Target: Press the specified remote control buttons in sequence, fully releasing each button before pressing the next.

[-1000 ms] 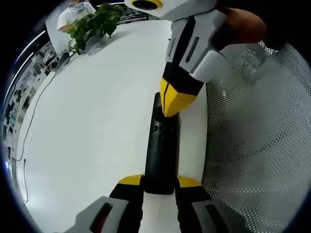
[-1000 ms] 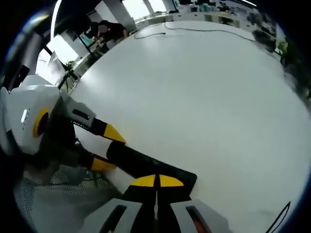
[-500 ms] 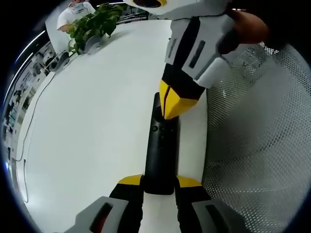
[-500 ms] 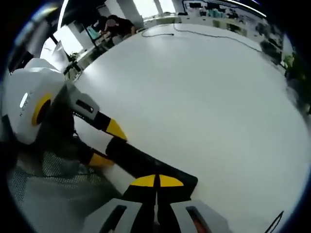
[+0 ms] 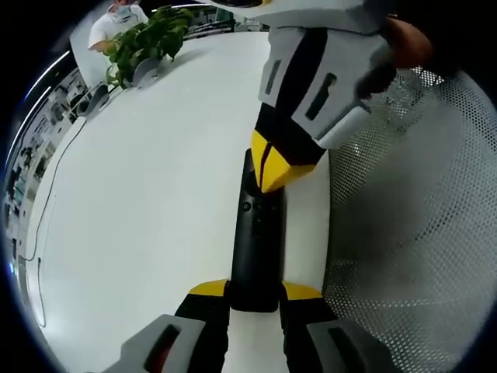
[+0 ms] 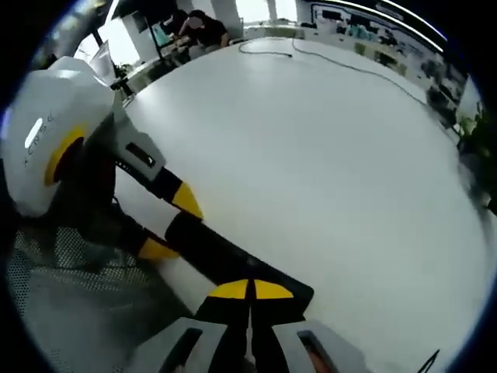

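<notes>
One black remote at centre frame on the white bench, near end clamped between the left tongs, far end hidden under the closed yellow tips of the right tongs, its buttons hard to make out, one potted plant upper left.

Left claw clamped, right claw with tips together, angled down.
</notes>
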